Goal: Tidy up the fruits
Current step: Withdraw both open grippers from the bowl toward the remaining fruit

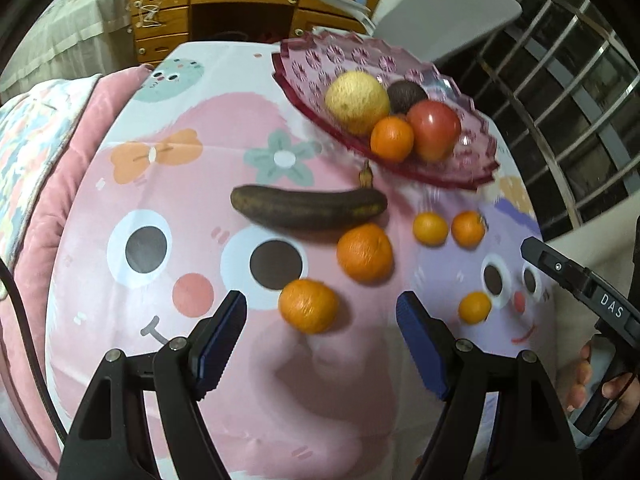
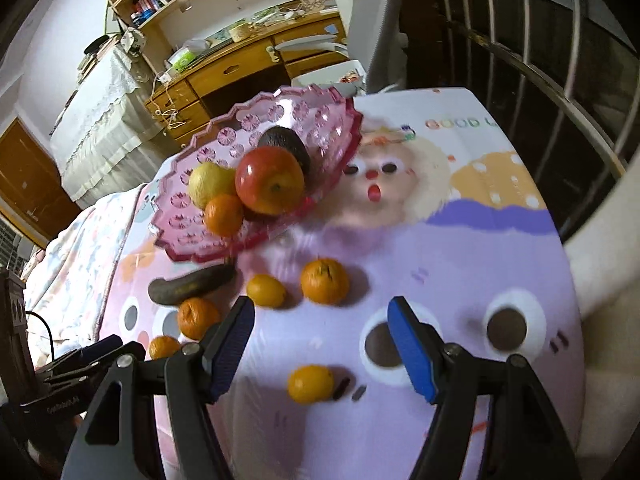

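Observation:
A pink glass fruit dish (image 1: 304,64) (image 2: 188,200) stands at the table's far side and holds a yellow fruit (image 1: 357,102), a dark avocado (image 1: 406,94), a red apple (image 1: 434,128) (image 2: 269,180) and an orange (image 1: 391,138). On the cloth lie a dark banana (image 1: 308,206) (image 2: 190,285) and several oranges. My left gripper (image 1: 322,308) is open and empty, just behind one orange (image 1: 308,306). My right gripper (image 2: 320,314) is open and empty above a small orange (image 2: 311,383); its body shows at the right edge of the left wrist view (image 1: 580,284).
The table has a pink and purple cartoon cloth (image 1: 224,380) (image 2: 460,264). A bed with a pink quilt (image 1: 36,184) lies to the left. A wooden desk (image 1: 224,8) and a white chair (image 1: 436,12) stand behind. A metal window grille (image 1: 568,92) is at the right.

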